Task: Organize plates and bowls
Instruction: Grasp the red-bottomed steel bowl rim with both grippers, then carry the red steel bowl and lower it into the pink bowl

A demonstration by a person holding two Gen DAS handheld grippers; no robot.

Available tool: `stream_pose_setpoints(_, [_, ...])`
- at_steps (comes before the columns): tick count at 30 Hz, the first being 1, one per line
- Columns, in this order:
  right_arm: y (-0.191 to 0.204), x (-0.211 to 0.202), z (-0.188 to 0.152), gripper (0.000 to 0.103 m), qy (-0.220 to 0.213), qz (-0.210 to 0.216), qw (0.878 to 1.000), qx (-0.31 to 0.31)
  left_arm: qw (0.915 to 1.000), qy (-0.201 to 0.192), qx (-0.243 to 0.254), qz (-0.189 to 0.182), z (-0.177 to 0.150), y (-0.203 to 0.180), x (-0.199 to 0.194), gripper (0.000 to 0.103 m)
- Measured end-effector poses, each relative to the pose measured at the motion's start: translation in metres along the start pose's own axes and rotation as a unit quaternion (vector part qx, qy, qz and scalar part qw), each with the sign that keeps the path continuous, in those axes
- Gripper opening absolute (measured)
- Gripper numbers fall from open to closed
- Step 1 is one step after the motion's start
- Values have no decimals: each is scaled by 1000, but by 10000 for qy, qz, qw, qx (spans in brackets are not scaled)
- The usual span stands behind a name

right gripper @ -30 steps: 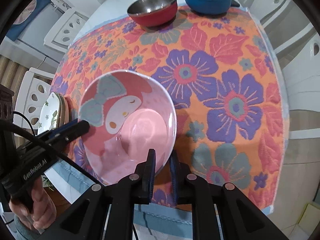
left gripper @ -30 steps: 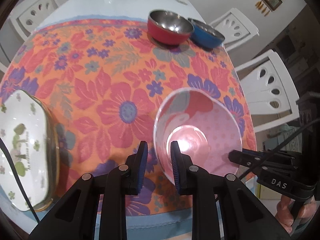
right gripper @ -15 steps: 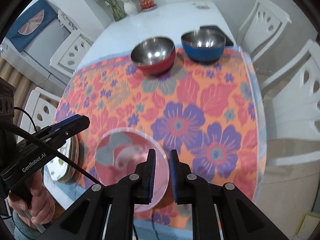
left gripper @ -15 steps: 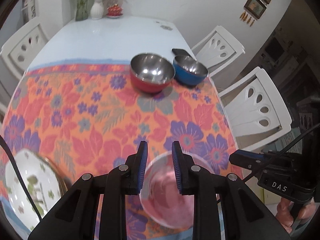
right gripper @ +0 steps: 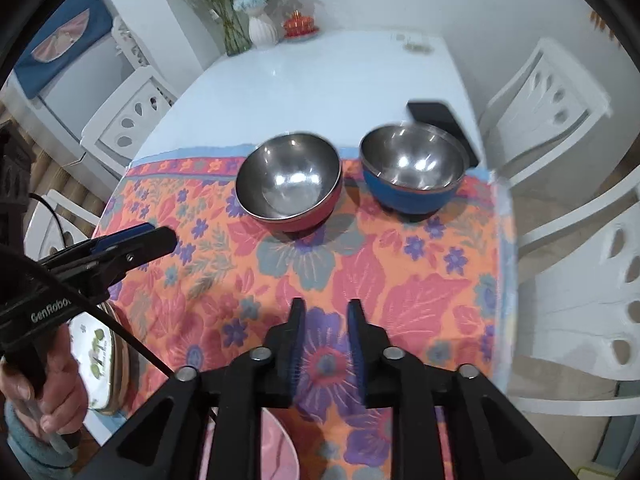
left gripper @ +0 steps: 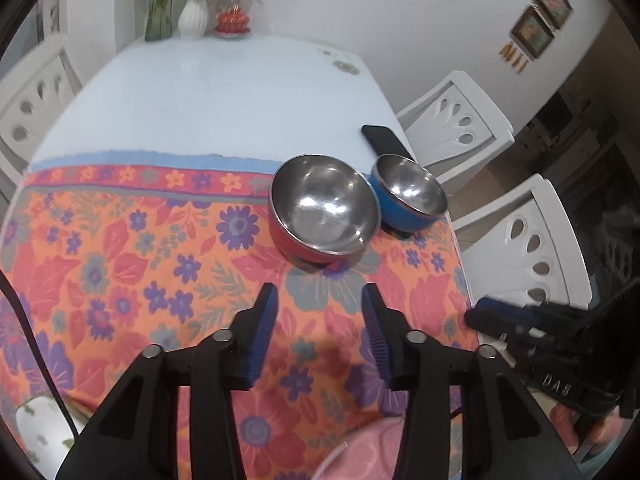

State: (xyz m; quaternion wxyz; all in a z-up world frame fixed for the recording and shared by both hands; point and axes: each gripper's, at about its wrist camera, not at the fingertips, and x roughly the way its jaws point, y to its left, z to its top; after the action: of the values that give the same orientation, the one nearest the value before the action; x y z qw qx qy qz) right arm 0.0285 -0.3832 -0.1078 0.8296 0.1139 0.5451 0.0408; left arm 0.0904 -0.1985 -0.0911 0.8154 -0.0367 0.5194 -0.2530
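White chairs (left gripper: 460,128) ring a pale desk (left gripper: 224,96) half covered by a flowered cloth (left gripper: 132,264). Left gripper (left gripper: 318,298) and right gripper (right gripper: 325,312) have both just been opening; their fingers stand moderately apart over the cloth, holding nothing. Near the cloth's far edge, a red bowl (left gripper: 324,208) sits just beside a blue bowl (left gripper: 408,192). At the near edge, a pink bowl (left gripper: 368,452) lies below the fingers and patterned plates (right gripper: 98,356) lie to the left.

Both hand-held grippers, left (left gripper: 318,300) and right (right gripper: 325,312), released the pink bowl (left gripper: 360,452), jaws just opening, empty.
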Motion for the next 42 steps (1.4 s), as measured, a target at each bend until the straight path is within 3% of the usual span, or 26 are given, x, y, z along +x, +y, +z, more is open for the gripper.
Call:
stream_pose_setpoints(4, [-19, 33, 15, 33, 238, 474, 9970, 560, 9998, 105, -182, -38, 14, 14, 26, 61])
stream_pose_setpoints(8, [-29, 60, 31, 43, 363, 619, 9934, 894, 9992, 320, -248, -23, 28, 26, 54, 61])
stream_pose_setpoints(17, [-28, 102, 66, 43, 355, 995, 9864, 1258, 9982, 345, -468, -168, 58, 41, 98, 61])
stream_pose_setpoints(26, [-32, 131, 79, 43, 370, 908, 9870, 1275, 9975, 438, -506, -226, 62, 44, 124, 59])
stream_pose_setpoints(29, [-33, 137, 80, 41, 365, 878, 9878, 1229, 9981, 437, -382, -217, 62, 39, 129, 54])
stream_pose_setpoints(31, [-32, 138, 79, 33, 338, 814, 9894, 1157, 9981, 482, -292, -263, 62, 35, 132, 34])
stream_pose_setpoints(34, [-29, 137, 79, 27, 300, 668, 9919, 1041, 9990, 436, -103, -56, 61, 28, 132, 25])
stream_pose_setpoints(42, [-18, 99, 69, 24, 114, 412, 9952, 876, 9997, 185, 168, 8, 49, 9, 90, 23])
